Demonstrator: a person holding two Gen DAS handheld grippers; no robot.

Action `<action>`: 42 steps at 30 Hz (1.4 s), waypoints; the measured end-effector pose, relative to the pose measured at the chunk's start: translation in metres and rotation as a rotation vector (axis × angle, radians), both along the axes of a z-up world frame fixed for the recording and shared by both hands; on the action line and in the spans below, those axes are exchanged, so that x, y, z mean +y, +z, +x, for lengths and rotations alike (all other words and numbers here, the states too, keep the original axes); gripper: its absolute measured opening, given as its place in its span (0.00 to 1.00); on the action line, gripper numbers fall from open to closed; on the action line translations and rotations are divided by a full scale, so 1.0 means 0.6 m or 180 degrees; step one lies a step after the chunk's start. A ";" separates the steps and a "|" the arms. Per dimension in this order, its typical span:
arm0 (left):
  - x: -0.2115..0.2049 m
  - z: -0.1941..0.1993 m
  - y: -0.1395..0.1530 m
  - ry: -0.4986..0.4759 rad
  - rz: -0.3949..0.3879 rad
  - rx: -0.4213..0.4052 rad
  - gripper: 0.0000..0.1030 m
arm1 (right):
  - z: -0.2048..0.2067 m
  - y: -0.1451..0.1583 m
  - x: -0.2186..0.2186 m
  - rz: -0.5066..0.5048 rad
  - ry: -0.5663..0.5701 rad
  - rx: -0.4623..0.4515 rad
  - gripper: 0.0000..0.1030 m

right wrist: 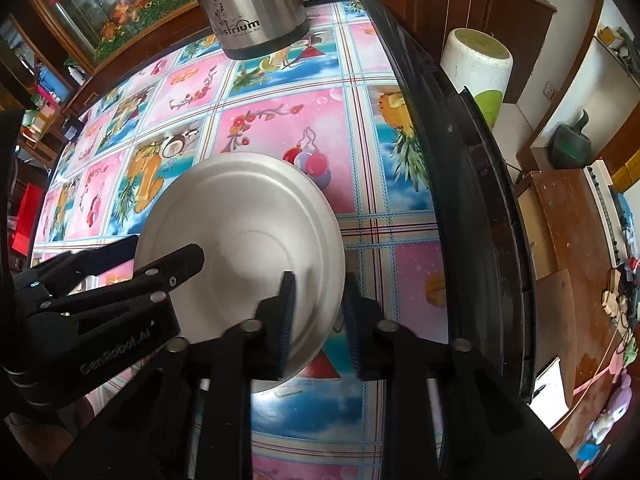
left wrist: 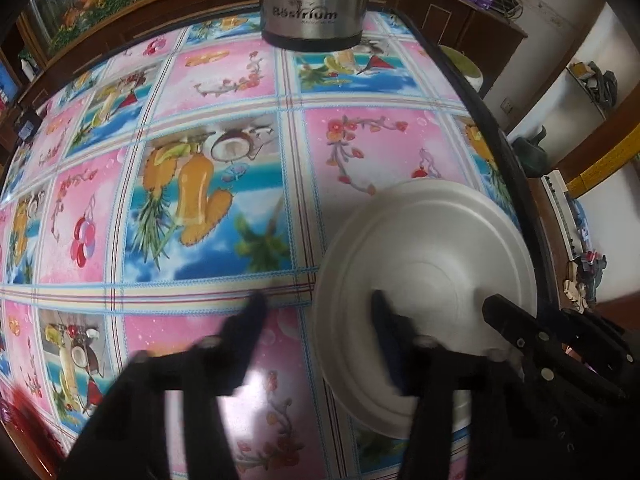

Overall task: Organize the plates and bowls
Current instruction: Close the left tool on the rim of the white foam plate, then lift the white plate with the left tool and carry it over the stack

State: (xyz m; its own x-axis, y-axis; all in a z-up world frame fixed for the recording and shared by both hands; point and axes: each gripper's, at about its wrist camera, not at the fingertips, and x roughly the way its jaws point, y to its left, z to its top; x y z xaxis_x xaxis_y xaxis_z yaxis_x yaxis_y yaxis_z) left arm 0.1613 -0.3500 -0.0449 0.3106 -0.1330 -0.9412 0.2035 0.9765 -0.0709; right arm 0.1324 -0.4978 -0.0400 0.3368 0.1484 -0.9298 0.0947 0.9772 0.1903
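A white plate [left wrist: 424, 280] lies on the colourful fruit-pattern tablecloth near the table's right edge; it also shows in the right wrist view [right wrist: 248, 232]. My left gripper [left wrist: 316, 304] is open, its right finger over the plate's left part and its left finger over the cloth. My right gripper [right wrist: 320, 300] is open with its jaws on either side of the plate's near right rim, the left finger above the plate. The left gripper's fingers [right wrist: 176, 264] reach over the plate from the left in the right wrist view.
A steel flask [left wrist: 316, 4] marked Bostrium stands at the table's far side, also in the right wrist view [right wrist: 248, 8]. The table's dark edge [right wrist: 472, 200] runs along the right. A white and green stool [right wrist: 478, 68] and a wooden cabinet stand beyond it.
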 end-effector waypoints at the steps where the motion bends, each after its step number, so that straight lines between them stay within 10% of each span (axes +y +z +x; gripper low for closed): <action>1: 0.000 0.001 -0.003 -0.0001 0.0002 0.0017 0.33 | 0.000 -0.002 0.000 0.0007 0.0000 0.0013 0.17; 7: -0.006 -0.001 -0.002 -0.0066 -0.0049 0.0029 0.18 | -0.001 -0.008 0.004 0.0073 0.0012 0.0005 0.14; 25: 0.025 -0.023 0.020 0.0013 -0.0048 0.0000 0.17 | -0.019 0.010 0.034 0.0070 0.0096 -0.0019 0.13; 42: 0.223 -0.112 0.060 0.0312 -0.0002 0.0017 0.18 | -0.088 0.059 0.222 0.0082 0.0472 -0.0056 0.14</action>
